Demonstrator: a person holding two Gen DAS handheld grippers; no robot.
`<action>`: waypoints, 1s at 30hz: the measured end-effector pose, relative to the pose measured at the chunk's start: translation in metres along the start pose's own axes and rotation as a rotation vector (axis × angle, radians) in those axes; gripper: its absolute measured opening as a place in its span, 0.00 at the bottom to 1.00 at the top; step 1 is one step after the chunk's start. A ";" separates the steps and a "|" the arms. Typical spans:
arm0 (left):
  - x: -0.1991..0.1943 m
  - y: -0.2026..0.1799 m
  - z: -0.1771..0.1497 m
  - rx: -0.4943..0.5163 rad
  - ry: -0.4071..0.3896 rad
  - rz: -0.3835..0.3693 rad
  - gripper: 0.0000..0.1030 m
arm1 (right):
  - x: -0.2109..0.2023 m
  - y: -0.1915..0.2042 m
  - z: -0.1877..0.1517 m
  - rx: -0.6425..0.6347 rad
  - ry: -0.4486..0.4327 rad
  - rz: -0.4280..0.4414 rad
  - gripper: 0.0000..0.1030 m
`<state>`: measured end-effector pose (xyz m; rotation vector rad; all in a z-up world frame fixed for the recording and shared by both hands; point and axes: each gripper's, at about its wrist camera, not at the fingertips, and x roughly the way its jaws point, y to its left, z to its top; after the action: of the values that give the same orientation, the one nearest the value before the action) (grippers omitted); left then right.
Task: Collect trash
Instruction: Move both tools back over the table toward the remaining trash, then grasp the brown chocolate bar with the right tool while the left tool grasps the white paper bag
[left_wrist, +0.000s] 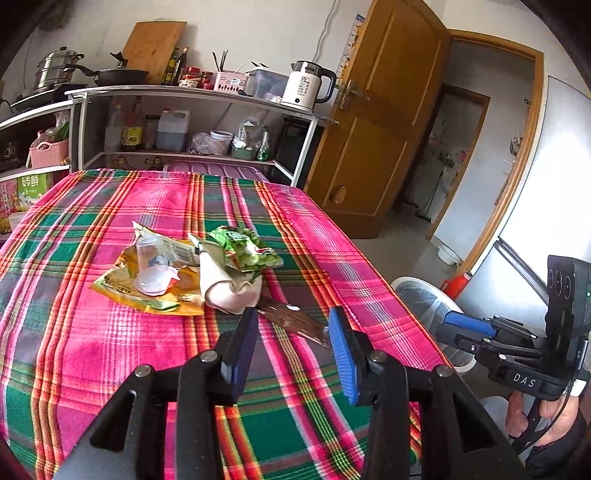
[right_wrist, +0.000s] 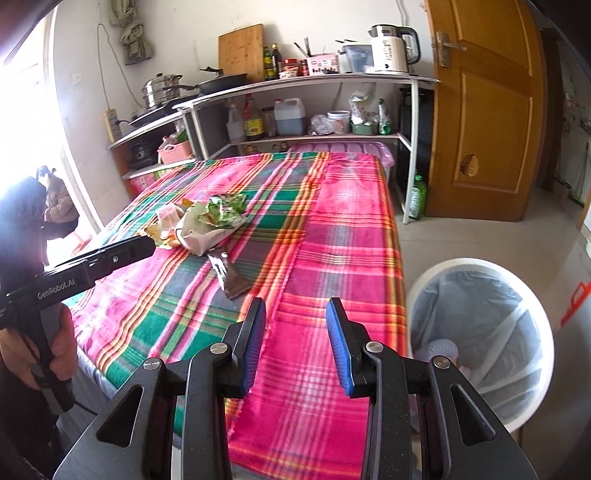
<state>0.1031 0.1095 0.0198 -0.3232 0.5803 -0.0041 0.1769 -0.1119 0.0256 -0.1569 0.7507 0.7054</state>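
I'm looking over the table under its pink, green and orange plaid cloth (left_wrist: 122, 354), with the white round bin lined with a clear bag (right_wrist: 480, 332) on the floor just beside its right edge. The trash sits mid-table: a yellow crumpled wrapper (left_wrist: 147, 291), a pale cone-shaped paper wrapper (left_wrist: 225, 288), a green crinkled packet (left_wrist: 247, 247), a brown flat wrapper (left_wrist: 295, 325). My left gripper (left_wrist: 293, 345) is open and empty above the cloth, just short of the brown wrapper; my right gripper (right_wrist: 295, 339) is parted too, holding nothing.

Bare tablecloth (left_wrist: 110, 350) lies open before the trash pile (left_wrist: 184, 269); bin (right_wrist: 532, 387) flanks the table edge.
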 end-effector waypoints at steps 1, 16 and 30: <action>0.000 0.004 0.001 -0.006 -0.003 0.008 0.42 | 0.004 0.003 0.001 -0.006 0.004 0.005 0.36; 0.007 0.046 0.010 -0.065 -0.009 0.059 0.46 | 0.080 0.051 0.023 -0.128 0.093 0.075 0.38; 0.036 0.056 0.023 -0.076 0.037 0.043 0.48 | 0.123 0.060 0.031 -0.166 0.172 0.081 0.27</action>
<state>0.1406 0.1660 0.0013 -0.3853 0.6253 0.0538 0.2195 0.0106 -0.0278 -0.3428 0.8659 0.8387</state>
